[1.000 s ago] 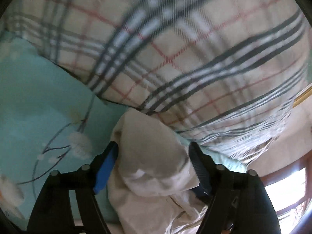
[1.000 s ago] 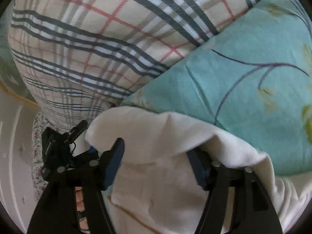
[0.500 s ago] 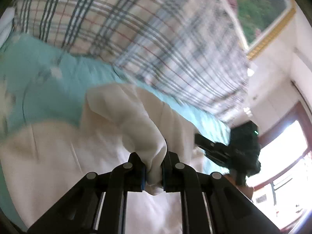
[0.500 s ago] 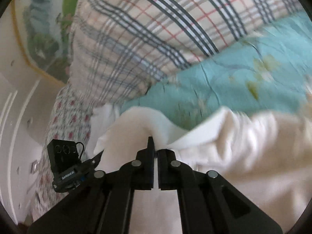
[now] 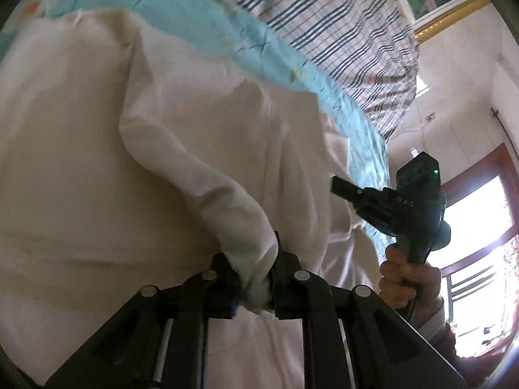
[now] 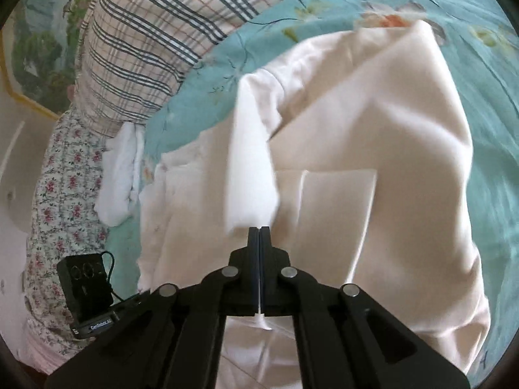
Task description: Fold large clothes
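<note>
A large cream garment [image 5: 162,129] lies spread over a teal floral bed cover [image 5: 227,22]. My left gripper [image 5: 253,256] has a thick bunch of the cream cloth pinched between its pads, and its jaws are opening slightly. In the right wrist view, my right gripper [image 6: 259,230] is shut on a thin edge of the same garment [image 6: 373,113], and a lifted flap stands up from the tips. A patch pocket shows just right of the tips. The right gripper [image 5: 356,194] also shows in the left wrist view, held by a hand [image 5: 405,278].
A plaid pillow [image 6: 146,32] sits at the head of the bed cover [image 6: 227,74]. A small white cloth [image 6: 120,175] lies beside a floral sheet [image 6: 58,194]. In the left wrist view, a window [image 5: 480,259] and a framed picture [image 5: 438,9] are on the right.
Both grippers closed on the cream cloth and pulled back from the plaid pillow. The garment has been drawn along with them, and much more of it now fills both views.
</note>
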`<state>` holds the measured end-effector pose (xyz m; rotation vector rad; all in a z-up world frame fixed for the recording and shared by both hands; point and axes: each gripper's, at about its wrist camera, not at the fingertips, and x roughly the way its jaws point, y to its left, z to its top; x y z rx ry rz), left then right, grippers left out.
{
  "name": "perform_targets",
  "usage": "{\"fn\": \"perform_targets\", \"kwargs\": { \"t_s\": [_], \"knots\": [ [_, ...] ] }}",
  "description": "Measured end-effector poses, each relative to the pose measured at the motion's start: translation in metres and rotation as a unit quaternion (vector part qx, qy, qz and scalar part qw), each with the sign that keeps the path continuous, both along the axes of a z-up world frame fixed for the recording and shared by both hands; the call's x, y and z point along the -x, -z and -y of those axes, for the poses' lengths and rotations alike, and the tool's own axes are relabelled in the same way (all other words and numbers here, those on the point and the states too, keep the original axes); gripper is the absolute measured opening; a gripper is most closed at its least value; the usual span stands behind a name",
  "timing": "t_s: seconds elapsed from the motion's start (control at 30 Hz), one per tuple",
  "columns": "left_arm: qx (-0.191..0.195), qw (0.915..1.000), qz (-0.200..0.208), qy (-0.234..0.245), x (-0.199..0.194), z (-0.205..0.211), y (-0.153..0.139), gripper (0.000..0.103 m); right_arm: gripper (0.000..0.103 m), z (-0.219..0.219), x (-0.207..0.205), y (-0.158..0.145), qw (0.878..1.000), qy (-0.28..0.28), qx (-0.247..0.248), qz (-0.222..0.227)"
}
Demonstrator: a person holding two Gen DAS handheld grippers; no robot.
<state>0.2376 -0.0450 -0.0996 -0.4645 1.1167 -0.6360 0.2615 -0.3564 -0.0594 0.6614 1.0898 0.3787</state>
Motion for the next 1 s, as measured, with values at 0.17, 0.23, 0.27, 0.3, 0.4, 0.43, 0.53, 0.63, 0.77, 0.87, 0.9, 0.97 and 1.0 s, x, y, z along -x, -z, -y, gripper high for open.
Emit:
{"fn": "perform_targets", "kwargs": {
  "t_s": [0.17, 0.23, 0.27, 0.3, 0.4, 0.43, 0.53, 0.63, 0.77, 0.87, 0.9, 0.97, 1.0],
  "knots": [
    [-0.002, 0.9999, -0.013, -0.009, 0.003, -0.019, -0.003, 0.050, 0.002, 0.001, 0.008, 0.004, 1.000, 0.015, -0.018, -0.007],
    [-0.009, 0.9998, -0.004, -0.015, 0.004, -0.029, -0.013, 0.063, 0.013, 0.001, 0.013, 0.001, 0.999, 0.025, -0.022, -0.006],
    [-0.009, 0.9998, -0.001, -0.020, 0.000, -0.035, -0.019, 0.064, 0.031, 0.001, 0.015, 0.000, 0.999, 0.028, -0.024, -0.003],
    [-0.008, 0.9997, 0.002, -0.024, 0.000, -0.042, -0.023, 0.065, 0.052, 0.001, 0.018, -0.003, 0.999, 0.032, -0.026, 0.003],
    [-0.008, 0.9988, 0.006, -0.048, -0.013, -0.058, -0.030, 0.070, 0.062, -0.001, 0.024, -0.011, 0.999, 0.034, -0.030, 0.021],
    [-0.009, 0.9985, 0.004, -0.053, -0.018, -0.061, -0.030, 0.070, 0.062, -0.004, 0.024, -0.012, 0.999, 0.033, -0.032, 0.021],
    [-0.017, 0.9980, -0.011, -0.060, -0.038, -0.062, -0.022, 0.070, 0.062, -0.015, 0.020, -0.008, 0.999, 0.022, -0.031, 0.011],
    [-0.015, 0.9979, -0.031, -0.054, -0.054, -0.053, -0.010, 0.069, 0.062, -0.030, 0.012, 0.003, 1.000, 0.011, -0.019, -0.006],
    [0.019, 0.9981, -0.046, -0.037, -0.068, -0.047, 0.003, 0.027, 0.004, -0.038, 0.004, 0.016, 0.999, 0.000, -0.031, -0.017],
    [0.032, 0.9984, -0.036, -0.029, -0.075, -0.041, 0.003, 0.004, 0.003, -0.037, -0.004, 0.014, 0.999, 0.004, -0.046, -0.002],
    [0.024, 0.9990, -0.021, -0.033, -0.076, -0.040, -0.003, 0.004, 0.003, -0.035, -0.006, 0.009, 0.998, 0.006, -0.056, 0.014],
    [0.031, 0.9984, 0.020, -0.043, -0.074, -0.045, -0.022, 0.003, 0.002, -0.025, -0.008, -0.012, 0.994, 0.016, -0.086, 0.063],
    [0.037, 0.9970, 0.043, -0.053, -0.072, -0.049, -0.033, 0.003, 0.003, -0.020, -0.008, -0.024, 0.991, 0.020, -0.095, 0.092]
  ]
}}
